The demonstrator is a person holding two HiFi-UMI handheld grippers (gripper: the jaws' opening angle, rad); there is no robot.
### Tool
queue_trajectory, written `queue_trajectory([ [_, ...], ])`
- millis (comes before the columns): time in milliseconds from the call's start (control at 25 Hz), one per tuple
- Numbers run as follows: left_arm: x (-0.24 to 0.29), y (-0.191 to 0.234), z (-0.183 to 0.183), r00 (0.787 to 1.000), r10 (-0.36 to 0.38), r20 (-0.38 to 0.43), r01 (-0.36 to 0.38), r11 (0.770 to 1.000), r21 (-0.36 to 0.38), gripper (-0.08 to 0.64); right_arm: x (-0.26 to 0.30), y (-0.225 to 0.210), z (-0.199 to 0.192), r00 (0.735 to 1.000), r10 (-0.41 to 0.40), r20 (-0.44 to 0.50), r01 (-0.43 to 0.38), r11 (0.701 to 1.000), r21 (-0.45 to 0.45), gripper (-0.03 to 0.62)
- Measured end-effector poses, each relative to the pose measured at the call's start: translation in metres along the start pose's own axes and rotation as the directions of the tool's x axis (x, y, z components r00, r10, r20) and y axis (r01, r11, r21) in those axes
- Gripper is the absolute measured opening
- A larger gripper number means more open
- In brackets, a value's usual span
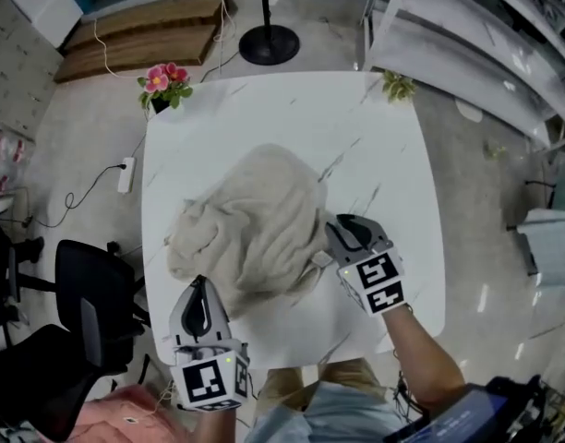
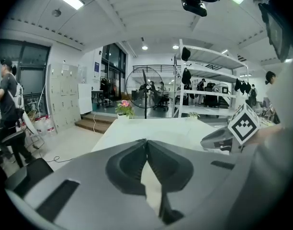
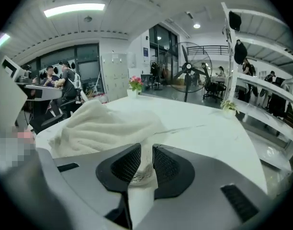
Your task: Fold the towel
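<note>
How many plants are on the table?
2. A pink flower plant stands at the table's far left corner, and a small green plant stands at its far right corner. The towel could hide something tiny, but no other plant shows.

The towel [image 1: 250, 220] is soft, matt, nubbly cream cloth. The table [image 1: 384, 155] is smooth white with grey veins (marble look, faint sheen). The right gripper [image 3: 146, 147] has a matt grey plastic shell and black ribbed pads [image 3: 126, 164]. Far left, the platform [image 1: 144, 30] is bare wood.
</note>
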State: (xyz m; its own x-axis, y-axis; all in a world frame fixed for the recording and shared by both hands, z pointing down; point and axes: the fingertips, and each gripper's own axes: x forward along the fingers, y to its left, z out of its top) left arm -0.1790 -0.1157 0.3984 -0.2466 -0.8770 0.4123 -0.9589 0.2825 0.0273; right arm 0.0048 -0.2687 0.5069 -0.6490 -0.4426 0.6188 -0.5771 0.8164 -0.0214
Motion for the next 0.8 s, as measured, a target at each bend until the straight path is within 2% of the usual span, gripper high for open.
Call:
queue_trajectory([
  [160,0.014,-0.003,-0.010,0.999,0.010,-0.032,-0.010,1.000,0.000,0.008,0.022,0.002,-0.016,0.997,0.017,-0.080,-0.020,0.999,-0.038,0.087],
  [200,0.017,-0.004,-0.010,0.999,0.012,-0.035,-0.012,1.000,0.001,0.008,0.024,0.002,-0.019,0.995,0.016,-0.097,-0.021,0.998,-0.051,0.038],
  [360,0.025,-0.005,-0.011,0.999,0.020,-0.031,-0.020,1.000,0.003,0.008,0.026,-0.013,-0.018,0.994,0.016,-0.105,-0.021,0.998,-0.053,0.020],
  [560,0.032,-0.008,-0.007,0.999,0.036,-0.026,-0.036,0.999,0.007,0.008,0.019,-0.070,-0.015,0.995,-0.039,-0.094,0.037,0.999,-0.029,0.020],
  [800,0.037,-0.007,-0.003,0.997,0.065,-0.044,-0.064,0.998,0.007,0.008,0.015,-0.152,-0.019,0.984,-0.143,-0.105,0.140,0.990,-0.031,0.021],
])
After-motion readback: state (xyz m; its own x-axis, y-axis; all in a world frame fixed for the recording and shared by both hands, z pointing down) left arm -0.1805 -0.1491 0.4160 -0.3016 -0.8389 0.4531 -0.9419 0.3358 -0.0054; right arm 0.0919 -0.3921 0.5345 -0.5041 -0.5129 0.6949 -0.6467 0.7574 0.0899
